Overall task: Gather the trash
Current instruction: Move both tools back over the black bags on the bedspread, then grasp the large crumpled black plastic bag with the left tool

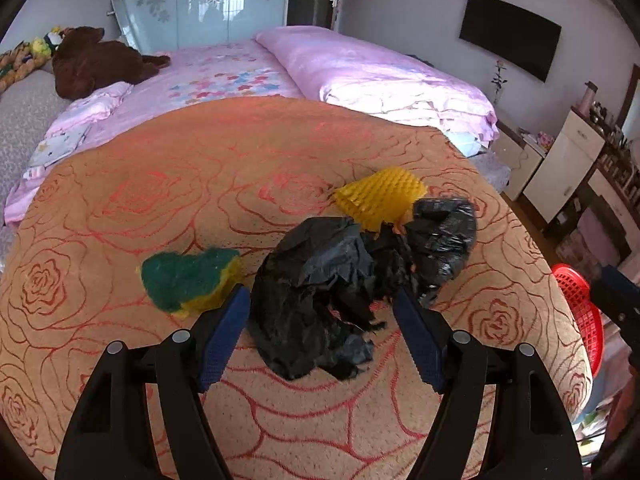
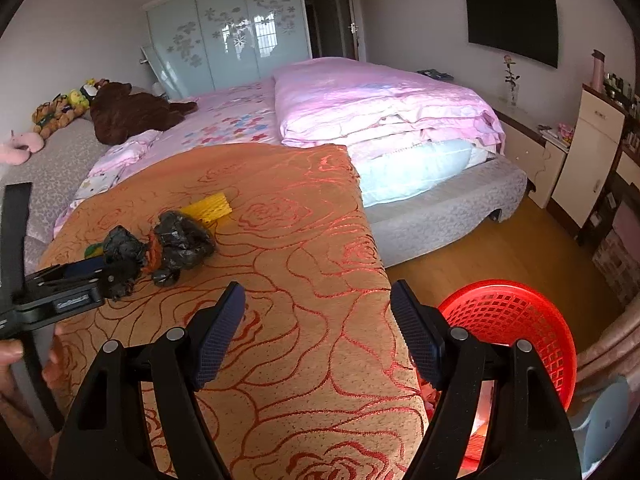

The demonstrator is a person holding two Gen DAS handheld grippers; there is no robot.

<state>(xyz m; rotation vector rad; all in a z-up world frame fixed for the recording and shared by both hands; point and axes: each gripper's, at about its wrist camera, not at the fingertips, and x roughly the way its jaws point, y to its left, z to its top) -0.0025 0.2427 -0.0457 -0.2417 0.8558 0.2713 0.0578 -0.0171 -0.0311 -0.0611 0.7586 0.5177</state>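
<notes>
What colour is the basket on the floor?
Red basket, seen best from the right wrist view.

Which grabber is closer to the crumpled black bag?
Left. The left gripper has its open jaws either side of the crumpled black bag; the right gripper hangs open off to the side, by the red basket.

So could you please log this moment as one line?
left hand-held gripper: open around black bag | right hand-held gripper: open, empty | basket: floor

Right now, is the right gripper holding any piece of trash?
No. In the right wrist view the right gripper stands open with only the orange blanket showing between its fingers, beside the red basket.
</notes>
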